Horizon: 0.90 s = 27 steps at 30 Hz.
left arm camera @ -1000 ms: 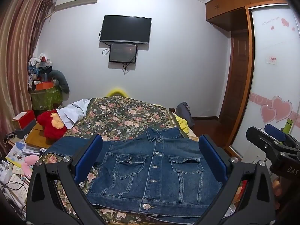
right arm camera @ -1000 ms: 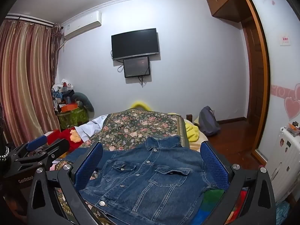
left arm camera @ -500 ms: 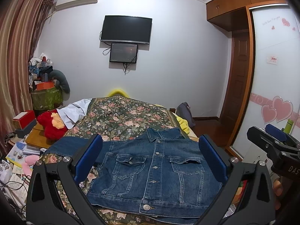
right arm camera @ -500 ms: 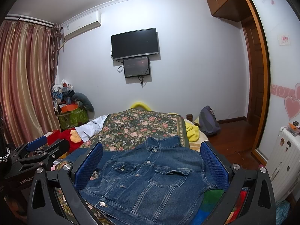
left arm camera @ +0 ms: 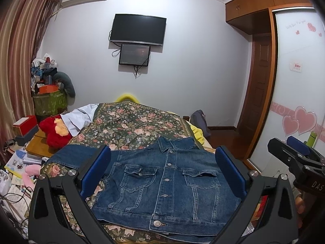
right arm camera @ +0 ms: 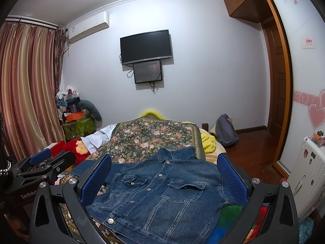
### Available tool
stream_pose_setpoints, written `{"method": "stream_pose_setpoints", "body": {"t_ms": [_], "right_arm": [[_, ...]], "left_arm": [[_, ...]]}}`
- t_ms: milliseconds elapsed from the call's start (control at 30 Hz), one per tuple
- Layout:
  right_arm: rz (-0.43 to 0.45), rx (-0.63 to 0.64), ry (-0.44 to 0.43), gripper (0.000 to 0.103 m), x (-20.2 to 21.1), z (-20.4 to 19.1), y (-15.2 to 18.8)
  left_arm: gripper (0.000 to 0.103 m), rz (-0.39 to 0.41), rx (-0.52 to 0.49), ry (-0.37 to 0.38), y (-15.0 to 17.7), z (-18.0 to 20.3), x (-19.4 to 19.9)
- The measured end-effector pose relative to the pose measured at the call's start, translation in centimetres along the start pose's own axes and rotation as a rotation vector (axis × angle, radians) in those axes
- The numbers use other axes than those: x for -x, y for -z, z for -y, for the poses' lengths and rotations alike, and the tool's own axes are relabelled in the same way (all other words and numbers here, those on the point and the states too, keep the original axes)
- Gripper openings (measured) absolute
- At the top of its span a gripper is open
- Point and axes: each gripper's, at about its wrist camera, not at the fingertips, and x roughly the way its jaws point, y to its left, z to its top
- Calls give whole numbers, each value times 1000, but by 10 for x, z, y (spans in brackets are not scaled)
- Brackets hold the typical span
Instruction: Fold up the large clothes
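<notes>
A blue denim jacket [left arm camera: 162,185] [right arm camera: 162,195] lies buttoned, front up, on the floral bedspread [left arm camera: 132,126], collar pointing away from me. One sleeve [left arm camera: 75,155] stretches out to the left. My left gripper [left arm camera: 162,166] hovers open above the jacket's near half, its blue pads [left arm camera: 95,170] wide apart and holding nothing. In its own view my right gripper [right arm camera: 163,168] is open too, above the jacket, empty. Each gripper shows at the edge of the other's view: the right gripper [left arm camera: 298,162] at right, the left gripper [right arm camera: 42,166] at left.
A red plush toy [left arm camera: 54,131] and a white garment [left arm camera: 78,118] lie left of the bedspread. Yellow cloth [right arm camera: 208,142] hangs at the bed's right edge. Cluttered boxes and papers [left arm camera: 18,162] fill the left floor. A white suitcase [right arm camera: 306,174] and wardrobe door stand right.
</notes>
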Motion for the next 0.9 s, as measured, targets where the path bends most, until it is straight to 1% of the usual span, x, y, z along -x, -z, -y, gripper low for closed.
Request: {"method": "stream_pose_setpoints", "body": {"t_ms": [400, 900], "right_arm": [[-1, -1, 0, 103, -1, -1, 0], [-5, -2, 0, 103, -1, 2, -2]], "left_arm": [[103, -7, 20, -10, 2, -5, -3], [103, -6, 10, -6, -1, -5, -4]]}}
